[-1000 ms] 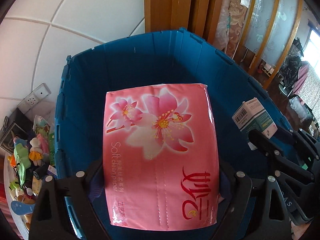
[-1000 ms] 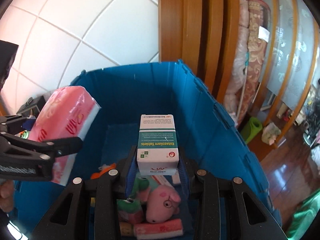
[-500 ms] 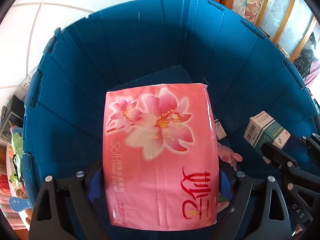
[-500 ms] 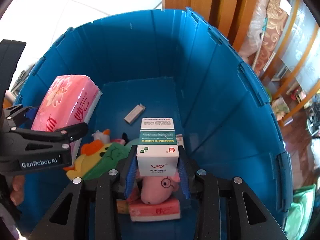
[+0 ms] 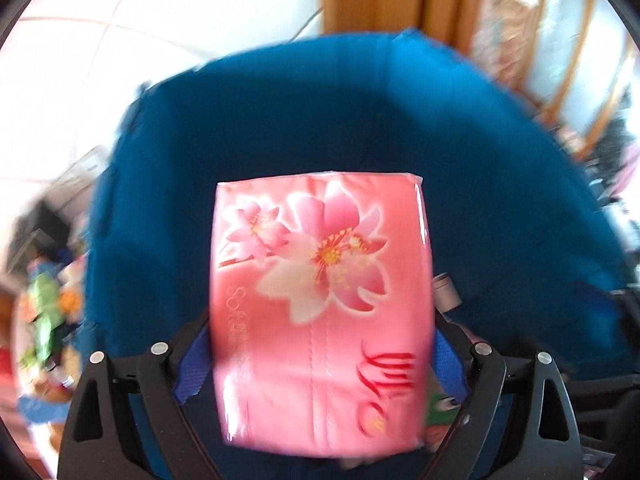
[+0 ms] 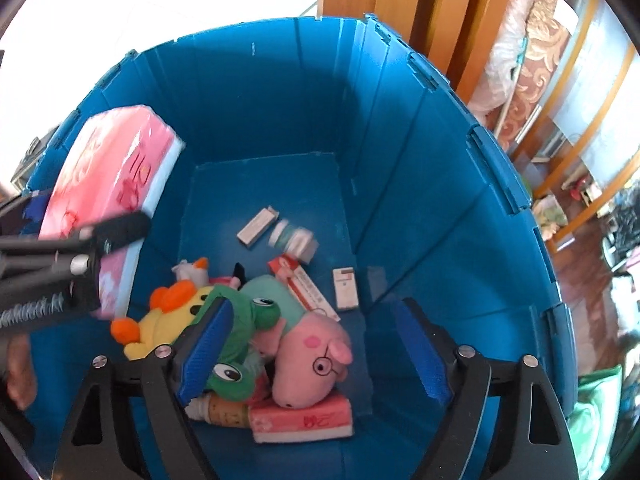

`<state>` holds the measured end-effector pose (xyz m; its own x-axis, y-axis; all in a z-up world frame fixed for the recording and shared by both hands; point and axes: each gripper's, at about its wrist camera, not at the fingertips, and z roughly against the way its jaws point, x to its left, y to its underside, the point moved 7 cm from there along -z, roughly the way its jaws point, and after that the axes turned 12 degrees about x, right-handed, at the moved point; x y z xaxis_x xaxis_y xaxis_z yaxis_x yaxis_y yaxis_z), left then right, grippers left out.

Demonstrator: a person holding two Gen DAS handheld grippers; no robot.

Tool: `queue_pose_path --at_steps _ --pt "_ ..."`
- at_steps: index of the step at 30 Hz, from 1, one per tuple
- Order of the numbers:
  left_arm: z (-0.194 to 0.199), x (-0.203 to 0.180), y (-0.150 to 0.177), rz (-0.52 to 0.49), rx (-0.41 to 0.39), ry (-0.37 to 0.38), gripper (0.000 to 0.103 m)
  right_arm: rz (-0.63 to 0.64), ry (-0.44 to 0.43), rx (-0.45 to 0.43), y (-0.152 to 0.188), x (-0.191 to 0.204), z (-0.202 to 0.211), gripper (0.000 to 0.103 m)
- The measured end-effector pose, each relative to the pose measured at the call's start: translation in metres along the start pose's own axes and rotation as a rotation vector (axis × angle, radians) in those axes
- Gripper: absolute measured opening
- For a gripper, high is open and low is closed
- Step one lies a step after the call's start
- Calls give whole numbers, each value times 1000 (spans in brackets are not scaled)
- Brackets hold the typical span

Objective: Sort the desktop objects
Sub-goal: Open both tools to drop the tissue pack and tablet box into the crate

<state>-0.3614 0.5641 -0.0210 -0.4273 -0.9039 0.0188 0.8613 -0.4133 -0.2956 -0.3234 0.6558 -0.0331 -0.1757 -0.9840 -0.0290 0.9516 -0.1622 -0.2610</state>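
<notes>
My left gripper (image 5: pixel 320 364) is shut on a pink flowered tissue pack (image 5: pixel 320 300) and holds it over the blue crate (image 5: pixel 280 120); the pack also shows at the left of the right wrist view (image 6: pixel 108 184). My right gripper (image 6: pixel 312 348) is open and empty above the crate (image 6: pixel 420 160). A green-and-white tablet box (image 6: pixel 294 242), blurred, is at the crate floor among other small boxes. Plush toys lie below: a pink pig (image 6: pixel 308 356), a green frog (image 6: pixel 240 332) and a yellow duck (image 6: pixel 160 320).
Small cartons (image 6: pixel 346 288) and a pink tissue pack (image 6: pixel 304 420) lie on the crate floor. Toys and clutter (image 5: pixel 44 304) sit on the table left of the crate. Wooden door frames (image 6: pixel 400 8) stand behind it.
My right gripper opened and let go of the tablet box, which dropped into the crate. My left gripper, still holding the tissue pack, is moving fast; its view is blurred.
</notes>
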Motion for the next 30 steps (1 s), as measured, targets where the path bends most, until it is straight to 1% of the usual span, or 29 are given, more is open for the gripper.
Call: queue_pose_path --at_steps 2,3,4,6,9,12,19,23,27,30 --pt "2 -4 4 -8 5 60 91 -4 -6 -2 0 0 0 85" --pt "5 -5 4 -12 -6 57 91 -4 -8 -3 0 0 1 85" --pt "8 -6 4 -19 -16 35 91 -4 -8 -3 0 0 1 86" --pt "10 -9 7 -33 -12 10 91 -2 -3 1 0 1 1 86" --pt "9 -10 12 -32 26 26 91 -1 4 -3 0 1 1 87" --pt "9 -6 9 -42 30 26 91 -4 10 -4 0 0 1 87" --pt "25 -7 23 -56 4 51 91 7 35 -3 -1 1 1 101" --pt "46 -4 30 -78 -46 61 91 -5 21 -2 -1 -2 2 103" --pt "78 8 42 -90 -136 74 91 -22 -36 8 -2 -6 1 103" --pt "103 25 54 -85 -212 82 91 -24 -71 -17 -1 -5 4 103"
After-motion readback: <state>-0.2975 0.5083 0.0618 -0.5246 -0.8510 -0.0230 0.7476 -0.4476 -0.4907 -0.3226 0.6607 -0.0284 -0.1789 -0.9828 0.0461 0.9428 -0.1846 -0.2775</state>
